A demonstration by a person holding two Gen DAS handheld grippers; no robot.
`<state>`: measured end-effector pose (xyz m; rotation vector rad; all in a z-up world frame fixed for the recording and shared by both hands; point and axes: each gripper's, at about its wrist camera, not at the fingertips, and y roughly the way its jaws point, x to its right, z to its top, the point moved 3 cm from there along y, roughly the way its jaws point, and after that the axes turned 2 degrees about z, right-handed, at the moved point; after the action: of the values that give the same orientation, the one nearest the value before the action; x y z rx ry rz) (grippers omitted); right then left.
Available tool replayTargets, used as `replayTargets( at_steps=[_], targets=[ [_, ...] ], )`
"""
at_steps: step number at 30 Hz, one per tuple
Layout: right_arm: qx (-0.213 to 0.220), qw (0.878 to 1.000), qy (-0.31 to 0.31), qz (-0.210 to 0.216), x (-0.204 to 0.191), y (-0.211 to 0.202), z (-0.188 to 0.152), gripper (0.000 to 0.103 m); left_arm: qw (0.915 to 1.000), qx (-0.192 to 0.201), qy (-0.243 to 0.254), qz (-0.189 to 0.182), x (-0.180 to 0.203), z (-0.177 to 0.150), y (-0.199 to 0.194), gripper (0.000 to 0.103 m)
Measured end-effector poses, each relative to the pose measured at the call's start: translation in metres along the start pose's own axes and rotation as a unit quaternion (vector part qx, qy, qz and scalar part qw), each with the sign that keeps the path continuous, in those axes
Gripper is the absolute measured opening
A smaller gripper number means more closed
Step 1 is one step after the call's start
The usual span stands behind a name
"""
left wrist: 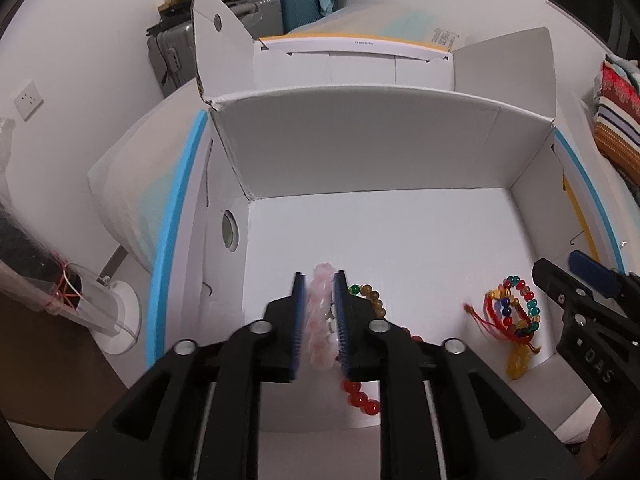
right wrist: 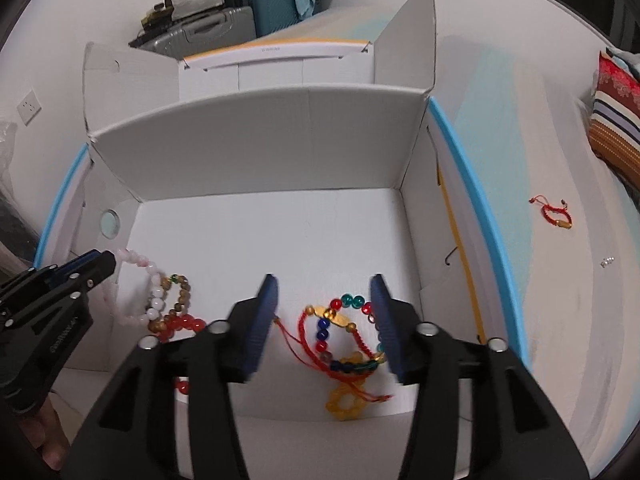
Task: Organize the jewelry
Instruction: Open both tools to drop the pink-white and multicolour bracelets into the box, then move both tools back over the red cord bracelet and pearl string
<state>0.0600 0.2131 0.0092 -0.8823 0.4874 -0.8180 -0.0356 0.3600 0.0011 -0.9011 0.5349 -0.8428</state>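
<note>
Left wrist: left gripper [left wrist: 320, 280] clamped on pink bracelet [left wrist: 320, 320] inside box [left wrist: 360, 152]; right gripper [right wrist: 324, 280] fingers apart.

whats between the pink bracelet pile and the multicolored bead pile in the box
Just bare white box floor. The right wrist view shows the pink bracelet and the multicolored bead pile apart, with the right hand-held gripper open over that pile.

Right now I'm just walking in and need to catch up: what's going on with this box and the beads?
A person with two handheld claws is sorting bracelets into a white cardboard box. The left claw is shut on a pink bead bracelet over the box floor, beside brown and red bead bracelets. The right claw is open above a colourful tangle of bracelets. One red cord bracelet lies outside the box.
</note>
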Motion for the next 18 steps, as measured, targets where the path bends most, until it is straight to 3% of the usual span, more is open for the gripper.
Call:
replayTargets(
  at_steps=[3,9,18],
  targets=[
    [0.024,1.000,0.004,0.002,0.005,-0.021,0.001,0.072,0.9998,0.018,-0.005,-0.001,0.001,0.000,-0.014,0.047],
    [0.056,0.998,0.012,-0.010,0.024,-0.053,0.001,0.087,0.9987,0.049,-0.004,-0.011,0.009,0.001,-0.042,0.067],
    [0.073,0.996,0.041,-0.034,0.069,-0.084,-0.009,0.094,0.9968,0.075,0.009,-0.026,0.044,0.003,-0.071,0.088]
  ],
)
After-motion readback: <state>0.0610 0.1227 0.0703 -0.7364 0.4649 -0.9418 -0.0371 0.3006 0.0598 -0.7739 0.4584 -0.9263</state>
